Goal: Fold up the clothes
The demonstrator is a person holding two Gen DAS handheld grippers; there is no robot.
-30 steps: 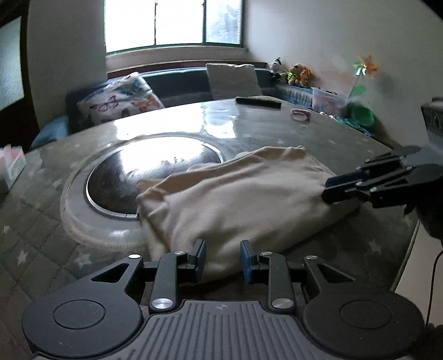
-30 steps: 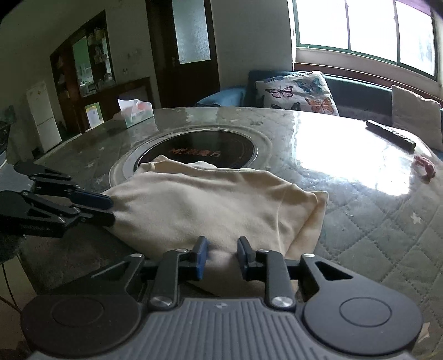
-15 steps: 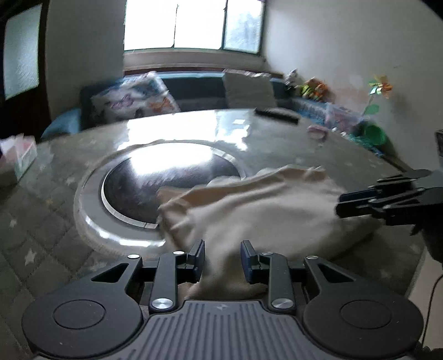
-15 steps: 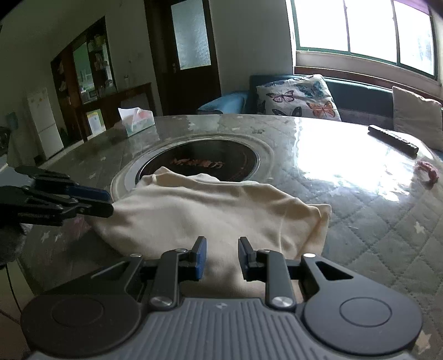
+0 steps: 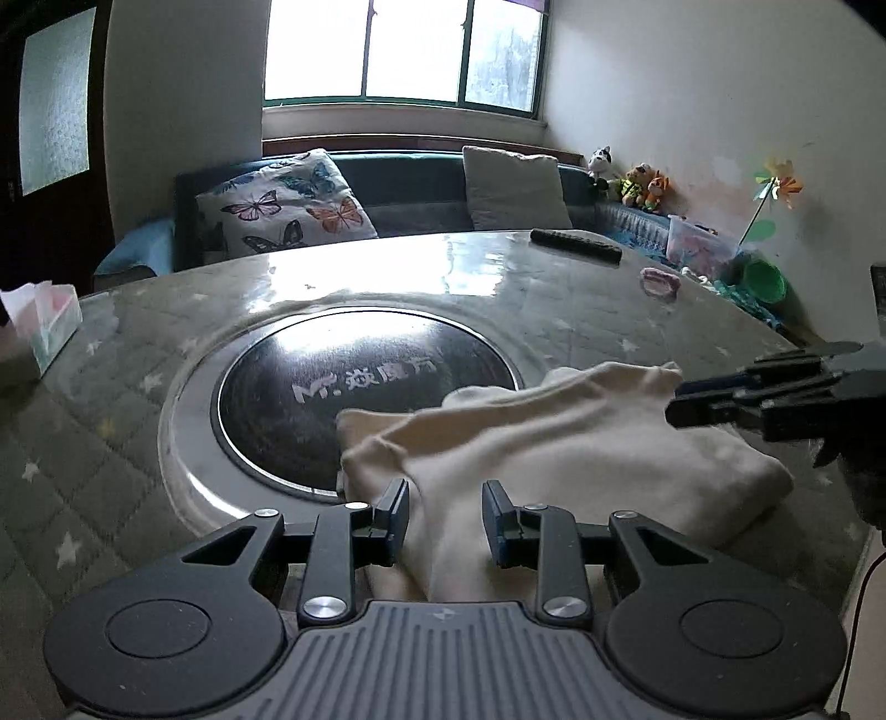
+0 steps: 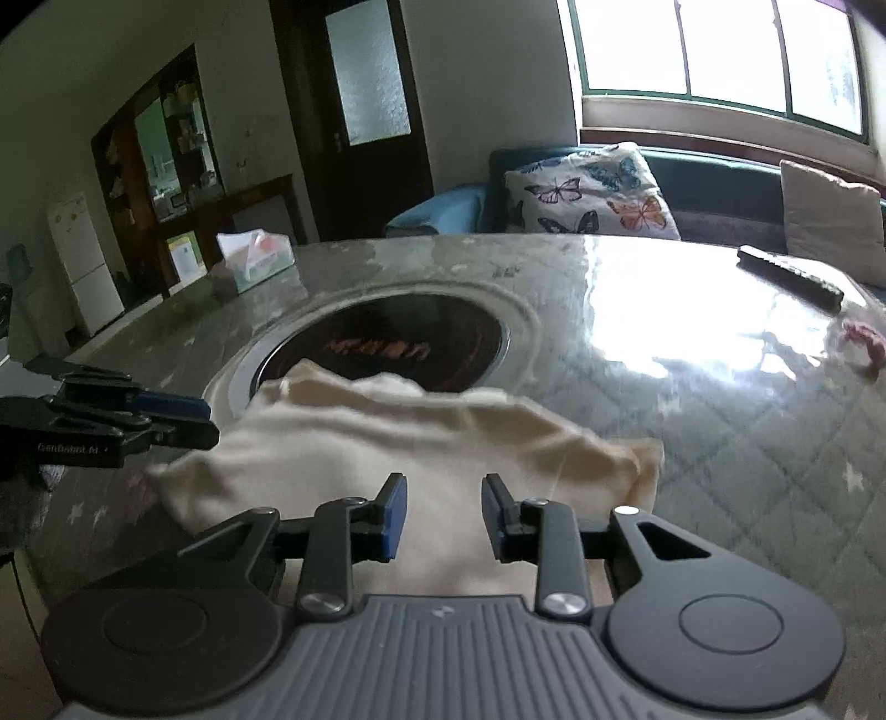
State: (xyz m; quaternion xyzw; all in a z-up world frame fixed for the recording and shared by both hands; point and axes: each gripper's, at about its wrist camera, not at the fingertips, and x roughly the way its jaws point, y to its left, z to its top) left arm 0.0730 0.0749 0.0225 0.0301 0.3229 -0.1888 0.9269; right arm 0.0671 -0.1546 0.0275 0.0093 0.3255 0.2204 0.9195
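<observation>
Closest to the person, the left gripper (image 5: 446,518) has its two fingers spread apart with a clear gap, and nothing is pinched between them. It sits above the near edge of the cream garment (image 5: 554,454). The right gripper (image 6: 443,515) is likewise spread wide, empty, over the same cloth from the other side. Neither claw seems to touch the fabric, though I cannot tell for certain.

The cream garment lies bunched and partly folded at the near side of the round table (image 5: 138,360). Its far edge laps onto the rim of the dark round hob (image 5: 365,387) set in the table's middle.

Further out on the quilted, star-patterned top, a tissue box (image 5: 47,321) stands at the left. A black remote (image 5: 576,245) and a small pink thing (image 5: 659,281) lie toward the far right.

Beyond the table is a dark sofa with a butterfly cushion (image 5: 285,207) and a plain cushion (image 5: 515,188), under a bright window (image 5: 404,50). Stuffed toys (image 5: 637,183) sit in the corner.
</observation>
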